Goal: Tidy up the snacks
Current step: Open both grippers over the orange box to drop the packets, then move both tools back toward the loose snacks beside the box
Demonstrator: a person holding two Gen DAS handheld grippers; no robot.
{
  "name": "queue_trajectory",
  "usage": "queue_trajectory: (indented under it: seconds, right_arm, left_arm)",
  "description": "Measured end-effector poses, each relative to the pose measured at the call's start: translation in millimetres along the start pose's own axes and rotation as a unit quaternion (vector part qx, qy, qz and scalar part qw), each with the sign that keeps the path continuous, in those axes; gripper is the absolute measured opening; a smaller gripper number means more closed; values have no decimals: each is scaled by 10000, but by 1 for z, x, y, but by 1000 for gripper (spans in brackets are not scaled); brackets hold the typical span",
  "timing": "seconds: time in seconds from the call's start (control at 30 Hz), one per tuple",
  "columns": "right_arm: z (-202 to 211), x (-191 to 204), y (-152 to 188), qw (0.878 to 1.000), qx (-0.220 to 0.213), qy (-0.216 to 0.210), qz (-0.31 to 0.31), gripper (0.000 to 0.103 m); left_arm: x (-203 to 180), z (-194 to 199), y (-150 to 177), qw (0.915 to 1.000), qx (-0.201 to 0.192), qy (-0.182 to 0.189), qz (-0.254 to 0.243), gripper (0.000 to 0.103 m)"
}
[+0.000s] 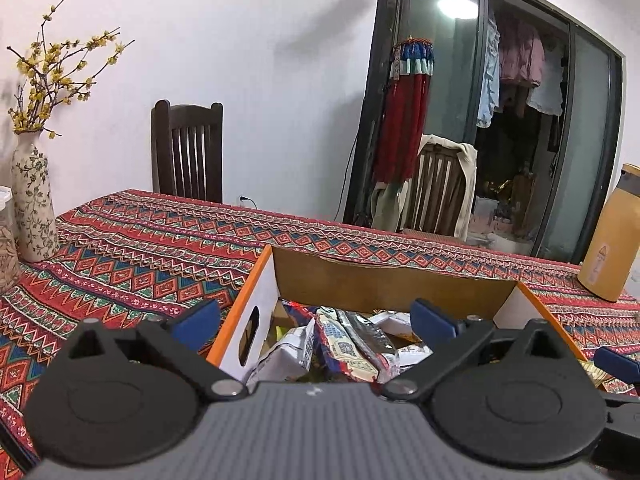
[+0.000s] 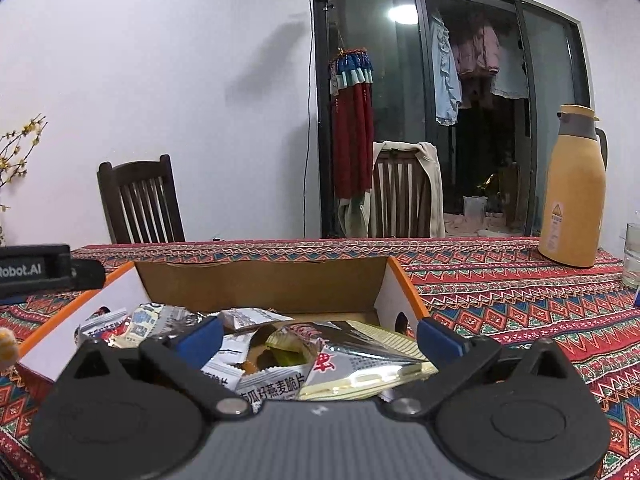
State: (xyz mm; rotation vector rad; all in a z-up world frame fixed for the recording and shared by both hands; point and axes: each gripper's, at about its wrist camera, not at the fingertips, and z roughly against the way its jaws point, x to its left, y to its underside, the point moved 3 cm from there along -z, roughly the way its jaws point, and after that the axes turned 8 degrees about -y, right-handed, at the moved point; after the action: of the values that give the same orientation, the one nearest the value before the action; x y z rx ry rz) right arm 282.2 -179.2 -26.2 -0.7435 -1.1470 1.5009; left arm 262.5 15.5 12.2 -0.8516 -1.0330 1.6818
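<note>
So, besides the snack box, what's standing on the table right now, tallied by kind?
Vase with yellow blossoms: 1
Yellow thermos jug: 1
Drinking glass: 1
Clear jar at the left edge: 1
Total: 4

I am looking across a table (image 2: 500, 300) under a red patterned cloth toward a white wall (image 2: 180, 80), where a dark wooden chair (image 2: 140, 200) is standing. A dark-framed glass door (image 2: 460, 100) is reflecting a ceiling light (image 2: 403, 14), with clothes hanging behind it.
</note>
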Motion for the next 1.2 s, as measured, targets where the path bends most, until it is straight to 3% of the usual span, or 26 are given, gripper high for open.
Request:
queue_trajectory:
  seconds: [0.77, 1.0, 1.2]
  right_arm:
    - [3, -2, -3, 10000, -50, 63, -48, 103]
    - [32, -11, -13, 9997, -144, 32, -212, 103]
    - [57, -25, 2, 9996, 139, 49, -231, 103]
  left_arm:
    - [4, 1, 1, 9999, 68, -40, 125, 103]
    - [2, 2, -3, 9997, 131, -106, 148, 103]
    - [-7, 20, -1, 9997, 252, 59, 24, 103]
